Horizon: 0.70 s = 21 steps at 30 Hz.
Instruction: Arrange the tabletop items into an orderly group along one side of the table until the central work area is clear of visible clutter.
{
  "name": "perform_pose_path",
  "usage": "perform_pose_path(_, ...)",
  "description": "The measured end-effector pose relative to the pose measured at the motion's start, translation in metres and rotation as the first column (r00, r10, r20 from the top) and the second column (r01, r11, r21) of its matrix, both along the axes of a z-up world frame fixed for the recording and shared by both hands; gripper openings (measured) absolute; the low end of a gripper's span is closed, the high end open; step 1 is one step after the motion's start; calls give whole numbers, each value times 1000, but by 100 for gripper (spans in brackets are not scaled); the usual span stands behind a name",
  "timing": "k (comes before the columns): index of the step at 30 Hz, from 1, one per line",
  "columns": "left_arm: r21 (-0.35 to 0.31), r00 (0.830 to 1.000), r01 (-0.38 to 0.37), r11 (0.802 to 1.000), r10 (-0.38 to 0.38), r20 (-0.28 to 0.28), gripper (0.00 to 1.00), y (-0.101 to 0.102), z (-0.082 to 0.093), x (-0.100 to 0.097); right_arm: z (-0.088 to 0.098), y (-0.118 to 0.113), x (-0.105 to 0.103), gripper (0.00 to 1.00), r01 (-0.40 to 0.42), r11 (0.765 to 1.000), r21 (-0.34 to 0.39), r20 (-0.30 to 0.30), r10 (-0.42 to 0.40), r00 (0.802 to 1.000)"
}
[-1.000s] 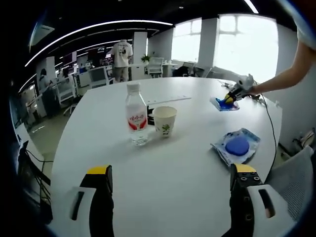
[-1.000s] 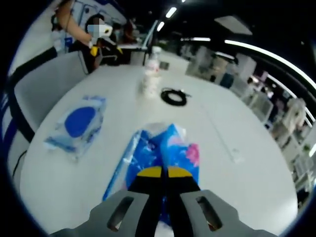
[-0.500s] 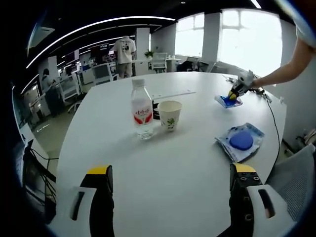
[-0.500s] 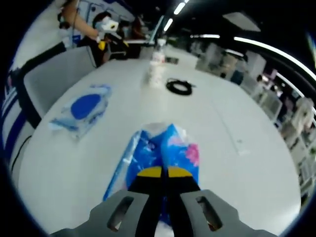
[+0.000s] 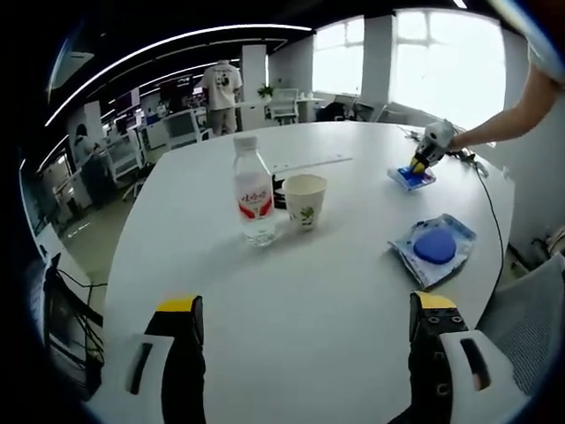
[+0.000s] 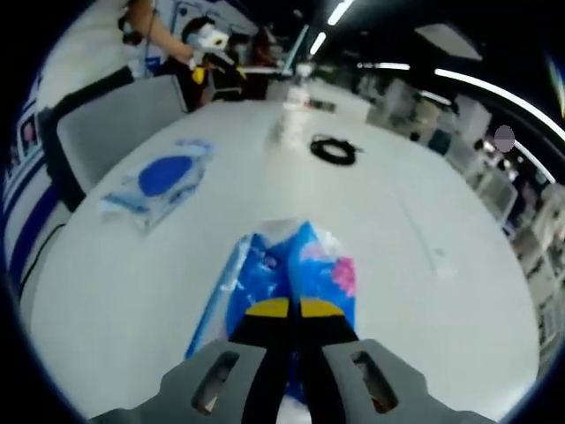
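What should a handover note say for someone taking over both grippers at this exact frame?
Left gripper: open, holding nothing, hovering over the near part of the white table.
Right gripper: shut on the blue tissue pack, at the far edge of the table.
Water bottle and paper cup stand side by side mid-table, a black cable coil behind them. The blue-disc pouch lies flat near the table's right edge.
Done: tissue pack gripped. Whether it is lifted or resting is unclear.
Left: place the pack, then gather bottle, cup, cable and pouch along one side.
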<state>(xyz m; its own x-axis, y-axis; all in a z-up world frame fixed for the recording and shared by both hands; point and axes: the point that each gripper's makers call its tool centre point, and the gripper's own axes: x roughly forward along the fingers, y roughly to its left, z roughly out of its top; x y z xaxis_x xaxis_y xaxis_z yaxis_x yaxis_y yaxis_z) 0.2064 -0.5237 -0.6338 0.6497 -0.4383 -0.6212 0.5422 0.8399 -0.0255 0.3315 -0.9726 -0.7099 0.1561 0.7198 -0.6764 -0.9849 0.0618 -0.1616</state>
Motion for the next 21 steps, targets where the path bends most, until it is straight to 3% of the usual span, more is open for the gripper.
perform_pose_path(11,7,1000,5,1000,-5,-15,97,-6,-4,0,-15,3,1,0,-39,999,15,-30,39,999)
perform_pose_path(21,14,1000,-2,1000,3,-20,97,-1,-5,0,-26,0,4,0,-13,1000,9,-67,13,998)
